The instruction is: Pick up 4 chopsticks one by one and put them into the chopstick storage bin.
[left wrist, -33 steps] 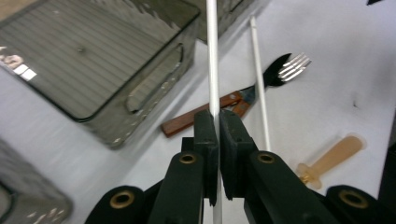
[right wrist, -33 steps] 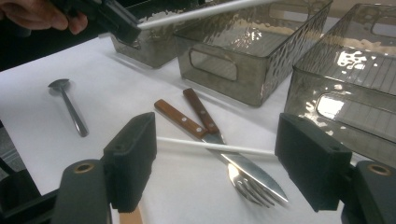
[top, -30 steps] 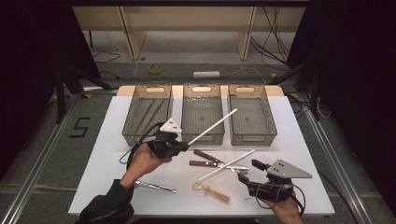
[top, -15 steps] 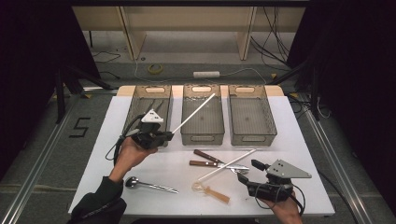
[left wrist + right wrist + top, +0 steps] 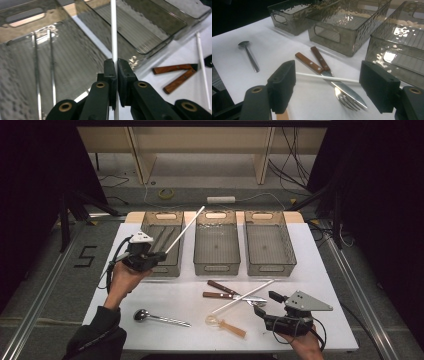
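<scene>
My left gripper (image 5: 161, 255) is shut on a long white stick (image 5: 185, 229) that slants up and away over the left bin (image 5: 169, 269). In the left gripper view the jaws (image 5: 116, 66) pinch the white stick (image 5: 113, 30) above that bin, where two thin grey rods (image 5: 51, 75) lie on the floor. My right gripper (image 5: 263, 312) rests open near the table's front right. In the right gripper view its jaws (image 5: 329, 85) stand wide apart, and a second white stick (image 5: 327, 78) lies on the table beyond them across a knife and fork (image 5: 322, 66).
Three smoky plastic bins stand in a row at the back: left, middle (image 5: 216, 267) and right (image 5: 270, 267). On the white table lie the second white stick (image 5: 242, 296), two wooden-handled utensils (image 5: 222, 290), a metal spoon (image 5: 160, 319) and a clear-ended utensil (image 5: 227, 326).
My left gripper has carried the white stick leftward and away, from in front of the middle bin to over the left bin. The right gripper has stayed put.
</scene>
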The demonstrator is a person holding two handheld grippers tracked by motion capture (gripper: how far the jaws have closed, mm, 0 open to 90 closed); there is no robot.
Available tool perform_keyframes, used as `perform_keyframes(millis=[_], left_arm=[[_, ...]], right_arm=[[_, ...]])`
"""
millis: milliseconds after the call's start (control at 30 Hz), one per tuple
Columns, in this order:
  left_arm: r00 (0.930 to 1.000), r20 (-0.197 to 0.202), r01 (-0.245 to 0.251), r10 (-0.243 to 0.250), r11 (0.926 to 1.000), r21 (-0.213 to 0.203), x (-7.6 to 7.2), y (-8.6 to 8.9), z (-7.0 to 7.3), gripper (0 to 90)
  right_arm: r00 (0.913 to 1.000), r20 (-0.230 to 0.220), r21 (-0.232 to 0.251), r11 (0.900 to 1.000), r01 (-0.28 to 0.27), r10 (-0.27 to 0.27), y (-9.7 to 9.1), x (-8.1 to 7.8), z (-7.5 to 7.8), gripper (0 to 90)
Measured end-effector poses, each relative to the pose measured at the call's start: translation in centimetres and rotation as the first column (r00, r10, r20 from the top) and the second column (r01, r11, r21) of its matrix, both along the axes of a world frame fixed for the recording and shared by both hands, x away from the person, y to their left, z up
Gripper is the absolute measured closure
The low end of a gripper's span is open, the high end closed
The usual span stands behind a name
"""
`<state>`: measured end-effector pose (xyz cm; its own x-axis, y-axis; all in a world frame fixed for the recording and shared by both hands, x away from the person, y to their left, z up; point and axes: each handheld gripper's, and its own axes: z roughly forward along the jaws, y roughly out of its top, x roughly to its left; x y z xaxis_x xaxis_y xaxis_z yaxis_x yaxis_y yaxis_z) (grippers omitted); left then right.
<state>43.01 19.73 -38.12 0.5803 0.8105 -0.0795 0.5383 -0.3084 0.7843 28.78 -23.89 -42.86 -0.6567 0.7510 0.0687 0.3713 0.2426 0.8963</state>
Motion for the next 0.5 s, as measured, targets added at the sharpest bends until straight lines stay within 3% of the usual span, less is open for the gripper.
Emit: perform_keyframes(millis=[500], left_arm=[[0.9915,-0.026,-0.127,0.127,0.9918,-0.007,1.9,3.2,-1.1,86.2]], right_arm=[[1.0000,-0.006,-0.003,1.0000,0.002,-0.002,0.1,0.1,-0.1,30.5]])
